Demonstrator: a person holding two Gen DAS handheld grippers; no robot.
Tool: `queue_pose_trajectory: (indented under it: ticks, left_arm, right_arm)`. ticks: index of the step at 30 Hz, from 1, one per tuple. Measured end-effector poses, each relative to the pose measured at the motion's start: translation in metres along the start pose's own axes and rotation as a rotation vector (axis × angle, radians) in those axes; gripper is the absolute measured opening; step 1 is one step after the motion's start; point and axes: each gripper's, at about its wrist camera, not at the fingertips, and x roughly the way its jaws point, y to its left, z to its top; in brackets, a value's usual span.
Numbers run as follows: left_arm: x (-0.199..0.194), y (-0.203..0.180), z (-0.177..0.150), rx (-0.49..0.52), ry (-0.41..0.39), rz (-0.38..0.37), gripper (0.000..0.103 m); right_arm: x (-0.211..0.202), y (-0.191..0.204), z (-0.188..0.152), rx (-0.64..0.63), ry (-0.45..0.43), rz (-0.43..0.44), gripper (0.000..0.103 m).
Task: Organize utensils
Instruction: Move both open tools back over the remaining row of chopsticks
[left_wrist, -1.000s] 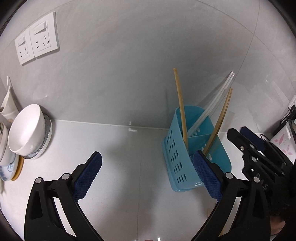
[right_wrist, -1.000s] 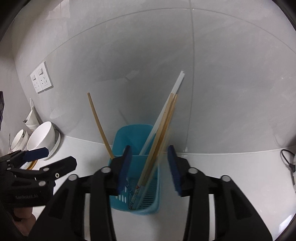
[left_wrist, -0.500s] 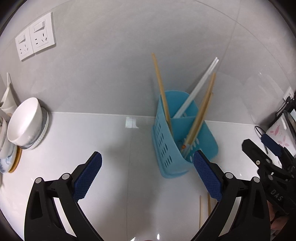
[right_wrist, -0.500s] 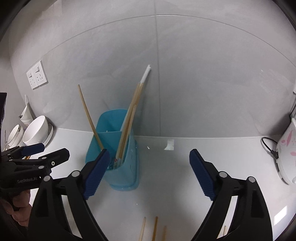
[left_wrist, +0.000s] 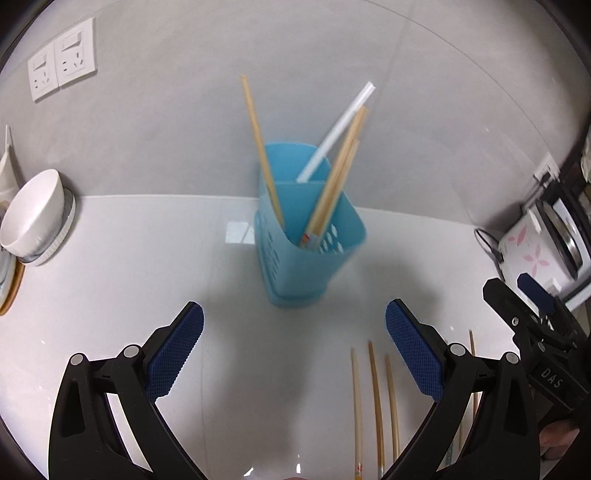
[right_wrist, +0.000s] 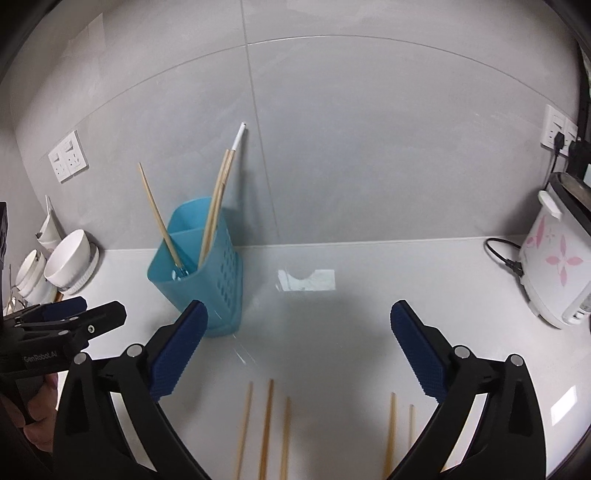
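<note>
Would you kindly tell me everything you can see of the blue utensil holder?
The holder is a light blue, plastic-looking tub with rounded corners, rows of slots in its side walls and a divider that splits it into two compartments. It stands upright on the white counter, close to the grey wall. Several wooden chopsticks and one white stick lean inside it, ends poking above the rim. Neither gripper touches it.
</note>
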Motion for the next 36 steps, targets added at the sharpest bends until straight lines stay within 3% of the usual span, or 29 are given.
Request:
queue_pose_trajectory:
  ticks: [10, 27, 36]
  left_arm:
    - [0.01, -0.028, -0.042, 0.028, 0.082, 0.009, 0.097]
    - [0.052, -0.045, -0.115, 0.022, 0.255, 0.019, 0.097]
    - [0.07, -0.053, -0.139, 0.03, 0.341, 0.045, 0.097]
  right_arm:
    - [-0.012, -0.036, -0.042, 0.002, 0.09, -0.072, 0.095]
    - [0.004, -0.073, -0.119, 0.056, 0.315, -0.128, 0.095]
    - [0.018, -0.075, -0.154, 0.067, 0.465, -0.107, 0.079]
